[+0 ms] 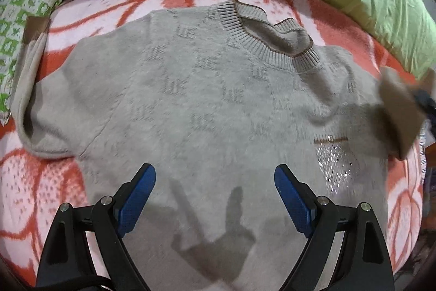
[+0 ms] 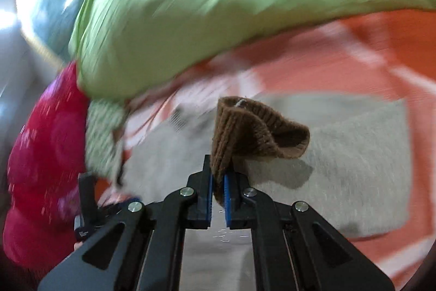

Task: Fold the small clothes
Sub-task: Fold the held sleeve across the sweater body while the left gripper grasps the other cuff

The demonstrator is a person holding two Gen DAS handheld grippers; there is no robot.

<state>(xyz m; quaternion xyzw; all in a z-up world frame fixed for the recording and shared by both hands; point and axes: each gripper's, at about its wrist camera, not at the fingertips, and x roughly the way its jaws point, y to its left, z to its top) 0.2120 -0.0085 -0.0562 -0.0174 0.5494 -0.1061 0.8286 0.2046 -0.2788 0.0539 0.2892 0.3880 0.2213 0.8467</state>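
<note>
The grey sweater (image 1: pixel 207 100) lies flat on the blanket (image 1: pixel 41 182), collar away from the open, empty left gripper (image 1: pixel 215 182). The right gripper (image 2: pixel 218 192) pinches 1 brown cuff (image 2: pixel 250 130), probably the right sleeve's, so that hand is nearer the fold.
</note>
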